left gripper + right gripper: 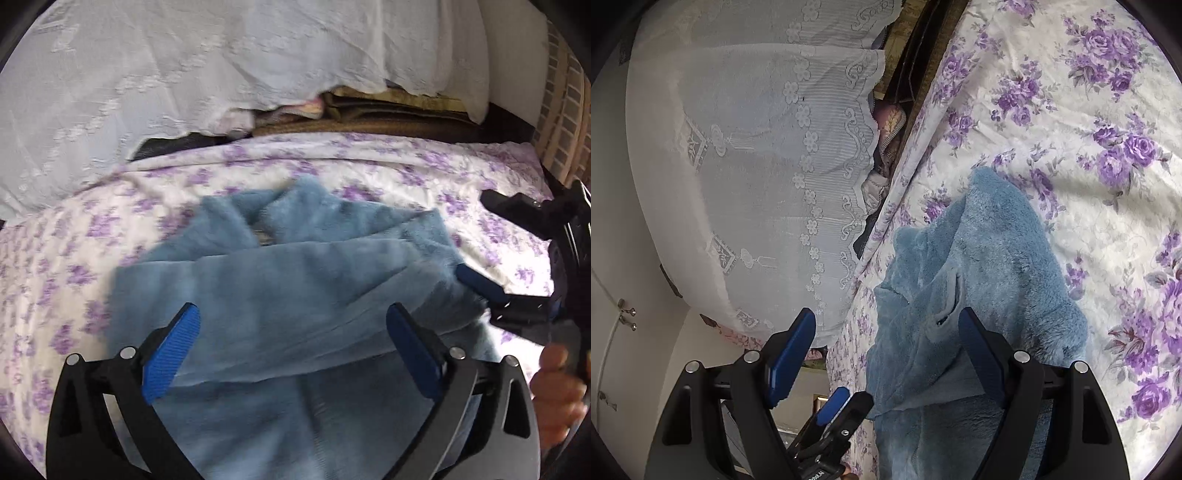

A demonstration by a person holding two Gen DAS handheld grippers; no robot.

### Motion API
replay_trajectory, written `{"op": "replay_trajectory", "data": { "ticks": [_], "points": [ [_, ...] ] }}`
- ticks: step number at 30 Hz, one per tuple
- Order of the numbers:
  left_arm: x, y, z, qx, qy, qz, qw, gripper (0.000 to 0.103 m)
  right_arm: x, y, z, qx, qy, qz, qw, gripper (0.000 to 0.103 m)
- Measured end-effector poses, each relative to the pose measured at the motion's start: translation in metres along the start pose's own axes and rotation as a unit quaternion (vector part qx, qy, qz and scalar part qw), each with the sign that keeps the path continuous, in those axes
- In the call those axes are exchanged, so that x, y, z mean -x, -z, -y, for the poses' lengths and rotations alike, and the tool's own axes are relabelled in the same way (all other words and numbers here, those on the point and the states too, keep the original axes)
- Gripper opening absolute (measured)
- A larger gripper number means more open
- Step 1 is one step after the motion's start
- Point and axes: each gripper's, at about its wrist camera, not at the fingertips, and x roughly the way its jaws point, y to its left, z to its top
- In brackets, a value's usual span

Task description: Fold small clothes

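A fluffy blue fleece garment [288, 280] lies crumpled and partly folded over itself on the bed's purple-flowered sheet [388, 166]. My left gripper [293, 314] hangs open just above it, its jaws spread wide with nothing pinched between the pads. At the garment's right edge my right gripper [472, 234] is open too, and its lower blue pad rests against the fleece. In the right wrist view the right gripper [886, 317] stands open over the garment [979, 266], which lies on the sheet [1071, 110]. One of the left gripper's fingers [836, 400] shows low in that view.
A white lace cover [184, 74] drapes over stacked bedding behind the bed, with folded brown blankets [369, 107] showing under it. A brick-patterned wall [561, 110] is at the far right. A hand [557, 391] holds the right gripper's handle. A cupboard door [613, 332] stands beyond the bed edge.
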Motion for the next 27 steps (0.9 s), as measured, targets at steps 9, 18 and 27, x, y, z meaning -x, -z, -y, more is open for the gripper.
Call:
{"op": "replay_trajectory", "data": {
  "ticks": [9,18,27],
  "points": [
    [-0.012,0.025,-0.139,0.161,-0.080,-0.039,0.9830,0.098,-0.038,0.019,-0.005,0.047,0.094,-0.047,0.993,0.079],
    [-0.064,0.053,-0.153,0.154,-0.117,-0.107,0.9753,0.099,-0.048,0.021,-0.008,0.147,0.202,-0.003,0.968,0.010],
    [-0.023,0.039,-0.174,0.187,-0.089,-0.041,0.9775,0.098,-0.003,0.012,-0.038,0.157,0.163,0.083,0.971,0.044]
  ]
}}
